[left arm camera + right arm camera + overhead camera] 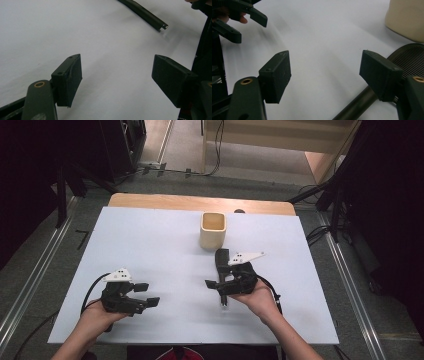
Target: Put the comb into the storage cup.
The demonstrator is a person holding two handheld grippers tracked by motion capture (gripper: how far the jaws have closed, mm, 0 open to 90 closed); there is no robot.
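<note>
High view: right tongs gape over what seems a spatula.

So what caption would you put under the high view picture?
Two open hand-held grippers, left gripper and right gripper, over a black slotted utensil near a cream cup.

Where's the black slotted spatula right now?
In the high view the black slotted spatula with a tube handle lies on the white table sheet, just in front of the cream square cup, under the open right gripper.
</note>
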